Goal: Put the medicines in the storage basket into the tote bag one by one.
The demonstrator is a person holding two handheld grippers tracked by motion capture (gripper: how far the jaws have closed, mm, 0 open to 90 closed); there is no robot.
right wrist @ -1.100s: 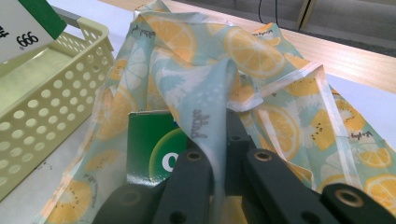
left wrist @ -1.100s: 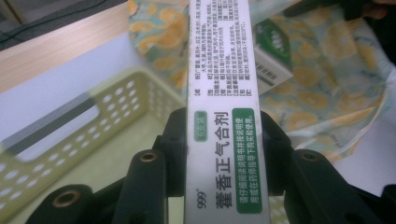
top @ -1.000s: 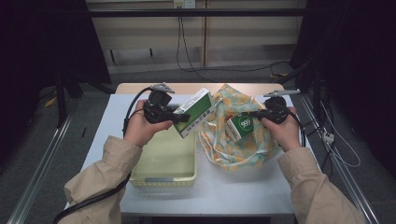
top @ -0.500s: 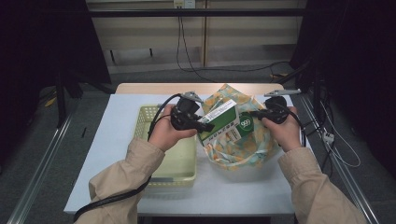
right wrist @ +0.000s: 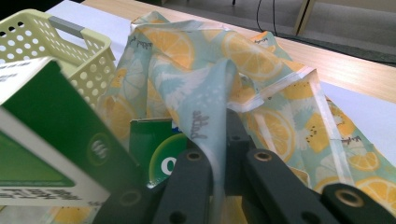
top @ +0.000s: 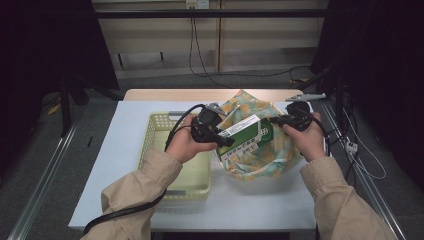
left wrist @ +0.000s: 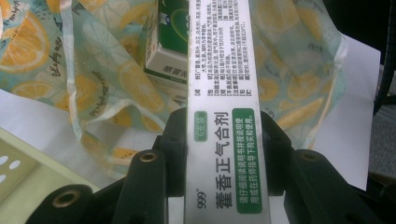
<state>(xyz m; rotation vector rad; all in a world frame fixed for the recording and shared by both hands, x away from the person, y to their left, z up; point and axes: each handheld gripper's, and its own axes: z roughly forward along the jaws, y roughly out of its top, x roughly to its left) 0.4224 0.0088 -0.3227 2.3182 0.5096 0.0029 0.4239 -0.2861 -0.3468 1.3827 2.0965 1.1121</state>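
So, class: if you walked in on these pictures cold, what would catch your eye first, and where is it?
The citrus-print bag right of centre on the white table stands out, its edge pinched up by the right gripper. Next comes the long green-and-white box clamped in the left gripper over the bag's opening, where a second green box sits inside. To the left lies a pale yellow basket.

Glossy cardboard box (top: 245, 135); thin printed bag (top: 260, 155); perforated plastic basket (top: 155, 135).

"999" and "藿香正气合剂" on the white-and-green medicine box (left wrist: 219, 116).
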